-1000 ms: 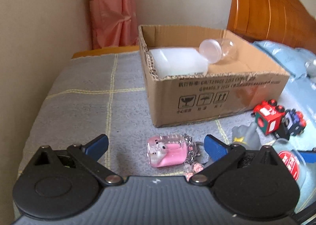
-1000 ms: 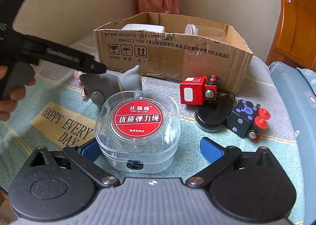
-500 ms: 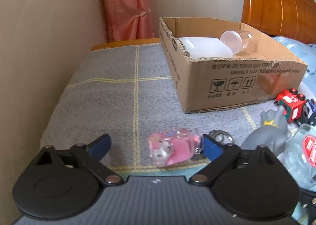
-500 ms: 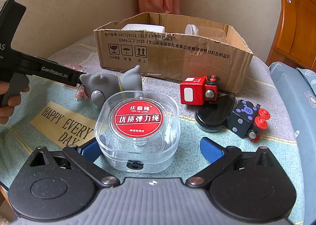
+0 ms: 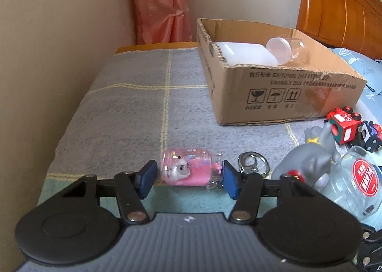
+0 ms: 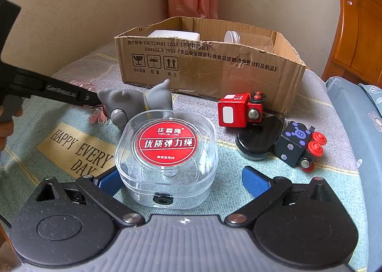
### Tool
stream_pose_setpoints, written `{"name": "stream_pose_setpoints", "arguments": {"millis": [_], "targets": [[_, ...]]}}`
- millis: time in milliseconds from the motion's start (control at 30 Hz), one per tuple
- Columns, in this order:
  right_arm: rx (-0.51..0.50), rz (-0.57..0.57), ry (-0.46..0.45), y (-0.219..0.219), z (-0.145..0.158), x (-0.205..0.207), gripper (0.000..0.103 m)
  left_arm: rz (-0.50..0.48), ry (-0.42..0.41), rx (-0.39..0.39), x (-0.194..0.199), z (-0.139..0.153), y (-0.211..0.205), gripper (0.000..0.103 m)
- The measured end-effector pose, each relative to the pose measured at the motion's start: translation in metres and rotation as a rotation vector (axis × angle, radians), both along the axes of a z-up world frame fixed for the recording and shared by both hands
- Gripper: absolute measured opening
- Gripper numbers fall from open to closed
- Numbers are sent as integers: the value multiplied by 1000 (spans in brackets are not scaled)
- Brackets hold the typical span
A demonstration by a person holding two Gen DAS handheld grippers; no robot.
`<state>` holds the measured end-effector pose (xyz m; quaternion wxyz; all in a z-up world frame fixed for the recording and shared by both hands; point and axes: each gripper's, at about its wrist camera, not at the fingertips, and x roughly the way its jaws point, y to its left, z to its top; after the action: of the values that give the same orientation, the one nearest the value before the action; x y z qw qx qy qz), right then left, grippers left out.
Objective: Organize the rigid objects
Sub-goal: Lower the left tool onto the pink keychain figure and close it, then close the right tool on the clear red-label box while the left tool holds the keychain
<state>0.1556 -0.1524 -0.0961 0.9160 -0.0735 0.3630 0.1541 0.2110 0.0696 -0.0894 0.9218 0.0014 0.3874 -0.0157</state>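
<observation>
A pink keychain bottle (image 5: 187, 170) with a metal ring (image 5: 250, 162) lies on its side between the fingers of my left gripper (image 5: 188, 177). The jaws have narrowed around it; the right pad touches its cap end, the left pad stands just off its base. My right gripper (image 6: 181, 180) is open around a clear plastic case (image 6: 167, 152) with a red round label, its pads apart from the case walls. A cardboard box (image 5: 281, 95) holds a white container (image 5: 243, 56) and a clear jar (image 5: 284, 50).
A grey cat figure (image 6: 140, 102), a red toy train car (image 6: 238, 110), a black toy train car (image 6: 298, 146) and a black round lid (image 6: 257, 138) lie in front of the box (image 6: 214, 66). A wall runs along the left; a wooden headboard (image 5: 339, 4) stands at the right.
My left gripper has swung left and its jaws have narrowed around the pink bottle, which now lies on its side. My right gripper has stayed still around the clear case.
</observation>
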Motion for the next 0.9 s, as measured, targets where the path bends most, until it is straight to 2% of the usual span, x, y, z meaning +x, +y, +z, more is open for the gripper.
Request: {"name": "stream_pose_setpoints", "arguments": {"millis": [167,433,533,667,900], "targets": [[-3,8,5,1,0,1,103,-15,-7,-4,2,0,-8,50],[-23,43,34,14,4,11,103,-35,-9,-8,3,0,-11,50],[-51,52,22,20,7,12,99,-48,-5,-5,4,0,-11,50],[-76,73,28,24,13,13,80,-79,7,-27,7,1,-9,50],[-98,106,42,19,21,11,80,-164,28,-25,5,10,-6,50]]}}
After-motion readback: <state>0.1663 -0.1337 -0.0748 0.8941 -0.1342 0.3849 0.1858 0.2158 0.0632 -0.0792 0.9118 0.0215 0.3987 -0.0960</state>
